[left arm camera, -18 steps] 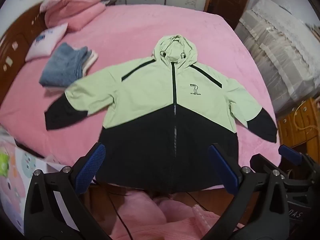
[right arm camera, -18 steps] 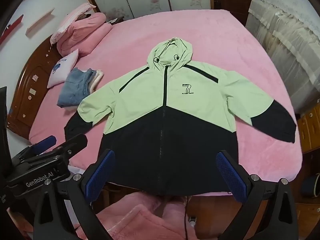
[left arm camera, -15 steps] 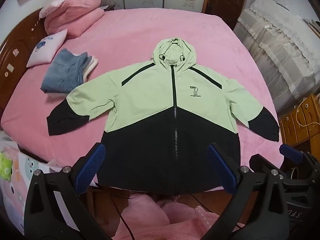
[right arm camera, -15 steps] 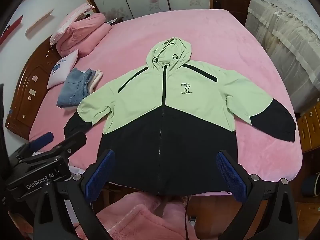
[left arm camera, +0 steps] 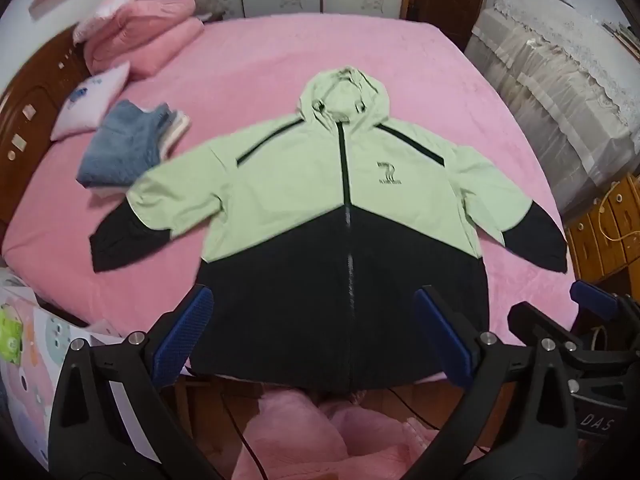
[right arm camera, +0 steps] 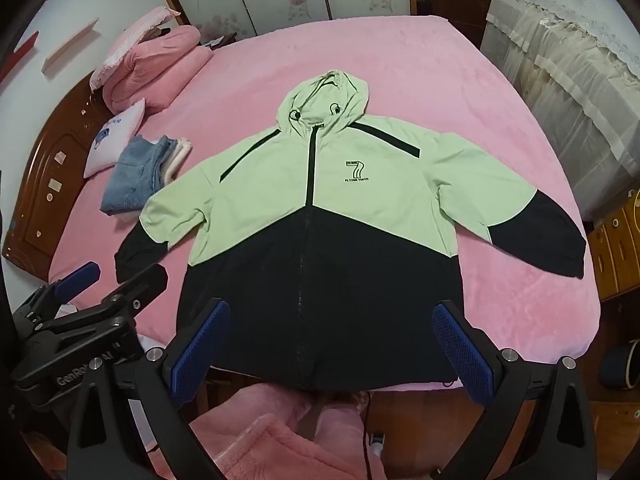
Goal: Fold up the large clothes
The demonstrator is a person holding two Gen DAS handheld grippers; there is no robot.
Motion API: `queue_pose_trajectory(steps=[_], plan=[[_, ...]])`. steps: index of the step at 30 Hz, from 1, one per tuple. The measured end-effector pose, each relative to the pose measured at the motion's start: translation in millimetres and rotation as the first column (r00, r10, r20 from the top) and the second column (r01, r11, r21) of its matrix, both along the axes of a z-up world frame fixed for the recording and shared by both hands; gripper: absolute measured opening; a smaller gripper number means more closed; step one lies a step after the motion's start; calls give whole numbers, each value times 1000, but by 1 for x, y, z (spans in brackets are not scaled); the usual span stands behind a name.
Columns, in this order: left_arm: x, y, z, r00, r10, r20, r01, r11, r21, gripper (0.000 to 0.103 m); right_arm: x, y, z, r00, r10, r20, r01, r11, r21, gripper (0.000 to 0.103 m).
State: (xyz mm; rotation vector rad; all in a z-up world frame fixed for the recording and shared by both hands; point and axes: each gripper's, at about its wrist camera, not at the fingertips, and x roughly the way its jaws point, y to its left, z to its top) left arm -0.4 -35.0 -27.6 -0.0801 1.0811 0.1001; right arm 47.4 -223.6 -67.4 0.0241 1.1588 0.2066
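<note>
Little had moved since the earlier frames: both wrist views had crept slightly nearer the bed, and the left view had swung a touch, smearing the left half of its picture, while the jacket [left arm camera: 344, 216] itself lay exactly as before.

Going left to right, the wooden headboard [right arm camera: 44, 184] stood at nine o'clock of the right view, with the rolled pink quilts [right arm camera: 156, 68] at about ten and a white pillow [right arm camera: 116, 136] just below them. Beside the pillow sat a stack of folded jeans [right arm camera: 132, 176], close to the jacket's sleeve at eight o'clock but not clearly touching it. That sleeve was bent back on itself, its black cuff [left arm camera: 120, 240] pointing outward. The jacket filled the middle of the pink bed [right arm camera: 400, 64], front up, zipped, hood toward twelve o'clock, black hem at the near edge. Its other sleeve reached to three o'clock, cuff near the bed's edge. Covered furniture [right arm camera: 560, 80] stood beyond.

The left gripper [left arm camera: 316, 336] had its jaws spread wide and held nothing; the right gripper [right arm camera: 332, 344] was likewise wide apart and empty (each hung above the hem, apart from the cloth).

I judged that folding had not begun: the approach was only under way, and a sleeve would likely be the first thing taken.
</note>
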Motion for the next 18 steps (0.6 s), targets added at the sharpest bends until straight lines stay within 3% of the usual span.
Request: queue_pose_trajectory(steps=[18], plan=[[0,-10,-2,1000,-10,-11,10,1000,1,95,-2,-6,-19,1000,-3,-11,3,1000,-10,103]])
